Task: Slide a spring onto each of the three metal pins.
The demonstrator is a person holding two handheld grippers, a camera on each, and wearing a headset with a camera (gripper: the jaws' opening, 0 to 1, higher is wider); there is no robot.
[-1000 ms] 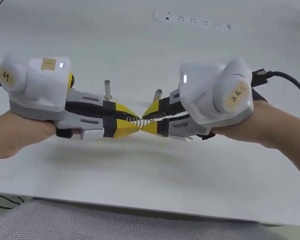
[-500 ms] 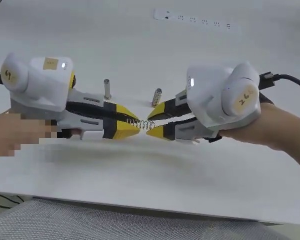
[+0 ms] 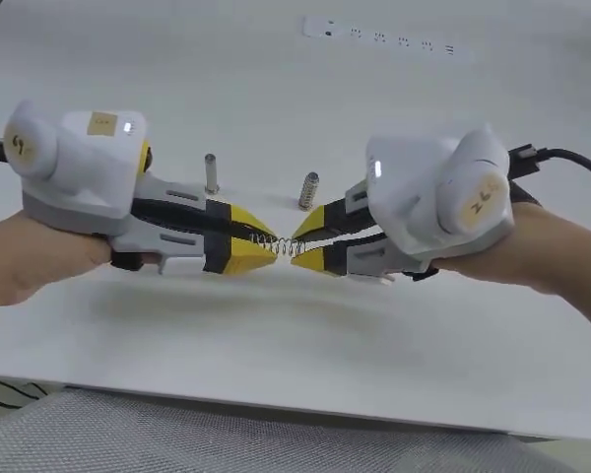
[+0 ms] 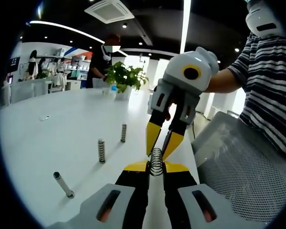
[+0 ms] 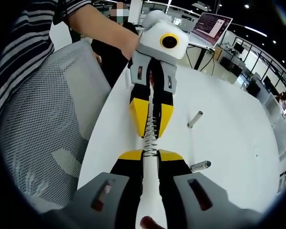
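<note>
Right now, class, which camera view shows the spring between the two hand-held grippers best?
The right gripper view: the spring runs lengthwise, its coils distinct. The left gripper view shows it nearly end-on; the head view shows it small, side-on.

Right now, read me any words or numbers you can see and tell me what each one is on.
"26", handwritten, tilted: right sticker, on the right gripper.
Left sticker, on the left gripper: handwritten mark, partly turned away, unreadable.
Power strip: markings too small.
Screen: blurred.
</note>
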